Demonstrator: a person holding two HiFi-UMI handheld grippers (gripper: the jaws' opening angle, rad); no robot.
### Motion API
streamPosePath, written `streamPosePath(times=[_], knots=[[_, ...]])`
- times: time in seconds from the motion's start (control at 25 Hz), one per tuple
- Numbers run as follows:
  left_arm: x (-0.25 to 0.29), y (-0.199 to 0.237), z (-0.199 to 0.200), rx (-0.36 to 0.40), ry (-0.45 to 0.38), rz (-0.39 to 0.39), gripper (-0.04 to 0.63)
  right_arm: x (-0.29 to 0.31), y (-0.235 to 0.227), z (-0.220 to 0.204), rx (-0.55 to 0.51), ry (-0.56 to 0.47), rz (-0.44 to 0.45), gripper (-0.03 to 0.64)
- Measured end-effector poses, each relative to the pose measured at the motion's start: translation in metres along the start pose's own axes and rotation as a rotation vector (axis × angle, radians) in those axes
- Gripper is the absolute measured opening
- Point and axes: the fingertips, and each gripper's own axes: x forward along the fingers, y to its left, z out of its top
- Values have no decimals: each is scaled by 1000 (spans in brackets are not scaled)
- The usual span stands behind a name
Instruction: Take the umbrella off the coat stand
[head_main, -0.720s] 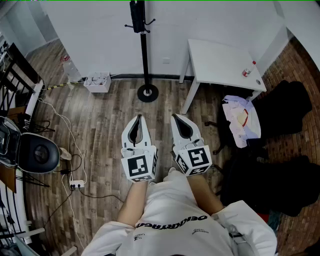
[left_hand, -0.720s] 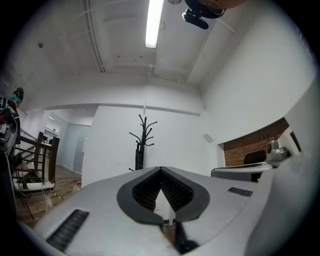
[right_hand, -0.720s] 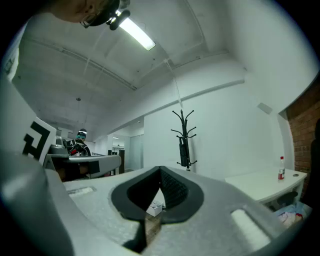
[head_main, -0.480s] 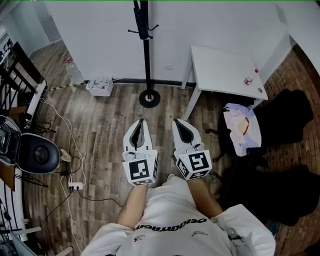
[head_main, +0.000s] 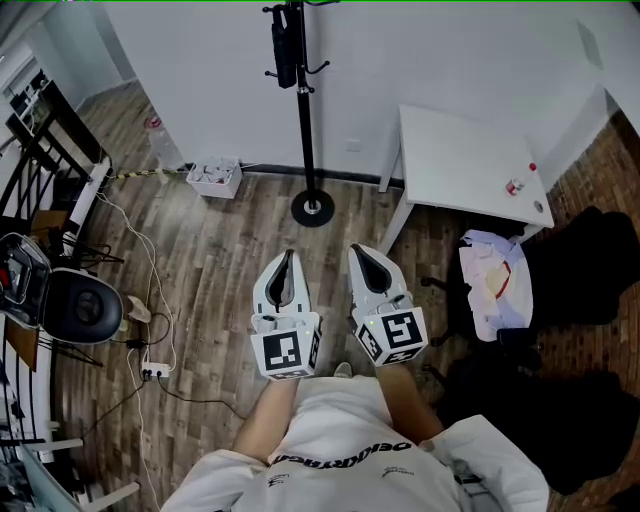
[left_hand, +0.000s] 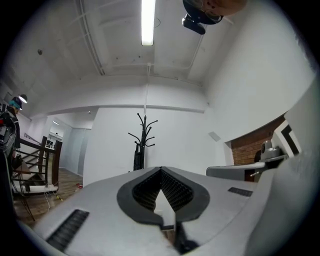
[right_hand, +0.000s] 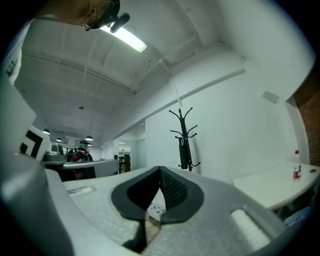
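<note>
Left gripper (head_main: 288, 256): jaws closed tip to tip, with nothing between them. It is held low in front of the person's body and aimed towards the coat stand.
Right gripper (head_main: 357, 250): jaws also meet at the tips and it is empty. It sits just beside the left gripper, roughly parallel to it.
Umbrella (head_main: 285, 45): black and folded. It hangs upright from a hook near the top of the coat stand, close against the pole. It is well apart from both grippers.
Coat stand (head_main: 306, 120): a black pole with curved hooks on a round base (head_main: 313, 208). It stands on the wood floor (head_main: 220, 250) in front of the white wall (head_main: 200, 70).
Left gripper view: the stand and the hanging umbrella (left_hand: 137, 159) show straight ahead, just above the closed jaw tips.
Right gripper view: the stand appears slightly right of centre, with the umbrella (right_hand: 183, 152) dark along its pole.
White table (head_main: 465, 160): to the right of the stand, against the wall. A small bottle (head_main: 517, 185) stands near its far right edge.
White box (head_main: 215, 176): on the floor by the wall, left of the stand's base.
Power strip (head_main: 152, 372): on the floor to the person's left, with cables trailing from it.
Person: a white shirt (head_main: 350, 440) and both forearms show at the bottom of the head view.
</note>
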Motion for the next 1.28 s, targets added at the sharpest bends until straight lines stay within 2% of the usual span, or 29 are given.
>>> streamPosePath(times=[0.12,0.56,0.68,0.76,0.92,1.04,1.28], knots=[[8,-10,1,-8,-44,12,-3,6,-17,0,18,-9,19,-2],[74,-8,-20,-12,-7,3,-3,66,-52,-13,4,7,71,-2],[101,3,-25,35,-22,4,-3,98,-59,-18,-7,16,92,0],[125,17,-24,40,-26,9,-3,126,-62,-19,-27,20,96,-2],[180,52,-29,-24,-26,3,-3,187,-72,-17,-29,7,84,-2],[223,76,-36,-27,-6,-26,-3,237,-80,-17,-34,1,70,-2],[321,142,-20,-53,-4,-64,-3,345,-92,2,-44,-3,18,-2]])
